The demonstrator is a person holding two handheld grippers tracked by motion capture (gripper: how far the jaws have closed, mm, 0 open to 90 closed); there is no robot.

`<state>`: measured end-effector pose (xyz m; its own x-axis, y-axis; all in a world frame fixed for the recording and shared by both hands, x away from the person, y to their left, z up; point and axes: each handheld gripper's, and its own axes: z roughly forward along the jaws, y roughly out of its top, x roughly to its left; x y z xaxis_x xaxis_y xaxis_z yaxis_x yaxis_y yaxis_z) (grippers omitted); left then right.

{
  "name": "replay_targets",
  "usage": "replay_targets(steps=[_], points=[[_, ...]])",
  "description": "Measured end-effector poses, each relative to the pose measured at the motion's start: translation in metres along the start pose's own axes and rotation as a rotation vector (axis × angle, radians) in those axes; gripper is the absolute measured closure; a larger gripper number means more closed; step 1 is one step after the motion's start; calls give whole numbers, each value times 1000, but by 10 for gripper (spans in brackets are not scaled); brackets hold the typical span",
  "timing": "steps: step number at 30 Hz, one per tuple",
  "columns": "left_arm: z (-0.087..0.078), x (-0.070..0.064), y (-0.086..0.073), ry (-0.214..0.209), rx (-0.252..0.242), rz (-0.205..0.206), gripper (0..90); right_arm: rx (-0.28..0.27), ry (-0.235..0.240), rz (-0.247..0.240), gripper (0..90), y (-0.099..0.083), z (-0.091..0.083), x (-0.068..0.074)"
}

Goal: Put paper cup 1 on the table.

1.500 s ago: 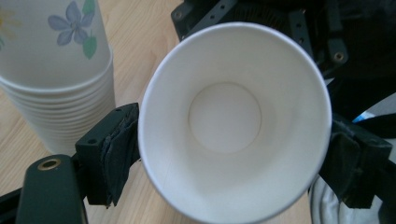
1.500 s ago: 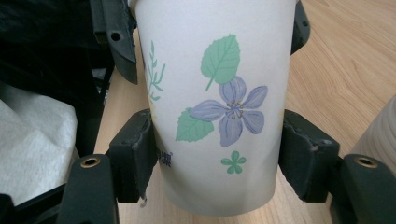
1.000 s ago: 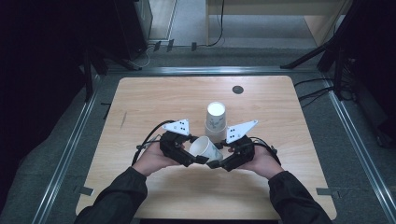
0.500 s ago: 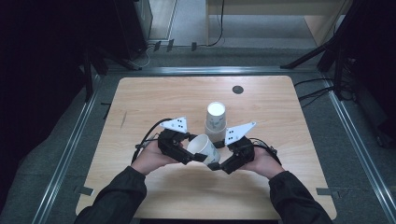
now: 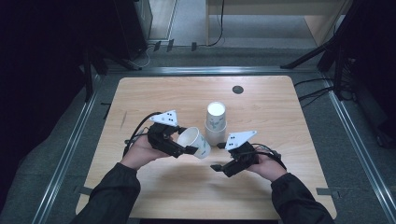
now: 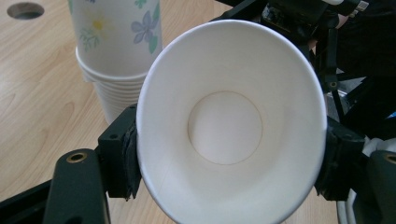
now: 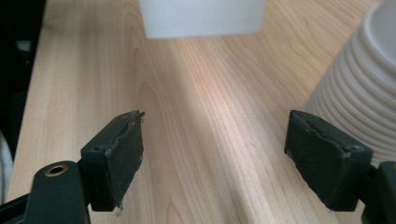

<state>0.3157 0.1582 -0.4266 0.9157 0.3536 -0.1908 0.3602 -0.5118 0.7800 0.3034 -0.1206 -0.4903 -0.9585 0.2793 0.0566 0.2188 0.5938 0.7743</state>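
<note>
- The right claw (image 5: 219, 167) has let go of the paper cup (image 5: 194, 142) and pulled back toward the person. Its jaws are wide apart with nothing between them.
- The left claw (image 5: 187, 145) now holds the cup alone, up off the counter (image 5: 280, 107). It squeezes the cup on both sides, and the cup lies tipped on its side.
- In the left gripper view, the cup's (image 6: 231, 121) round mouth faces the camera.
- Just behind the cup stands the stack of cups (image 5: 215, 123), upright on the counter. It has flowers on it.
- Far back is one small dark hole (image 5: 237, 89) in the counter.
- Count: two claws, one loose cup, one stack, one hole.
</note>
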Motion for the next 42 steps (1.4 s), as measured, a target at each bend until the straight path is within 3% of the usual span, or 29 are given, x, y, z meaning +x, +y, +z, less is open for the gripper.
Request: replay_targets(steps=[4,8,14,21,24,29,32,34,37,42], points=[[-3,4,-1,22,12,-11,256,29,-91,26,200,-2,-1,-1],[-5,7,-1,17,28,-17,256,32,-120,44,200,-6,-5,-5],[-10,13,-4,50,45,-17,256,10,-177,103,200,-10,-17,-12],[-19,22,-6,75,47,-30,256,10,-223,115,197,-17,-29,-18],[-24,26,-8,76,27,-26,256,19,-294,102,193,-20,-32,-23],[-25,32,-11,107,64,-42,256,-1,-313,152,192,-25,-38,-35],[-29,38,-14,124,62,-54,256,3,-326,159,192,-27,-40,-40],[-32,41,-16,135,58,-64,257,2,-362,149,193,-27,-41,-44],[-38,45,-21,164,69,-71,257,-21,-376,185,192,-28,-43,-51],[-49,55,-29,189,60,-105,256,-10,-387,211,193,-31,-43,-56]])
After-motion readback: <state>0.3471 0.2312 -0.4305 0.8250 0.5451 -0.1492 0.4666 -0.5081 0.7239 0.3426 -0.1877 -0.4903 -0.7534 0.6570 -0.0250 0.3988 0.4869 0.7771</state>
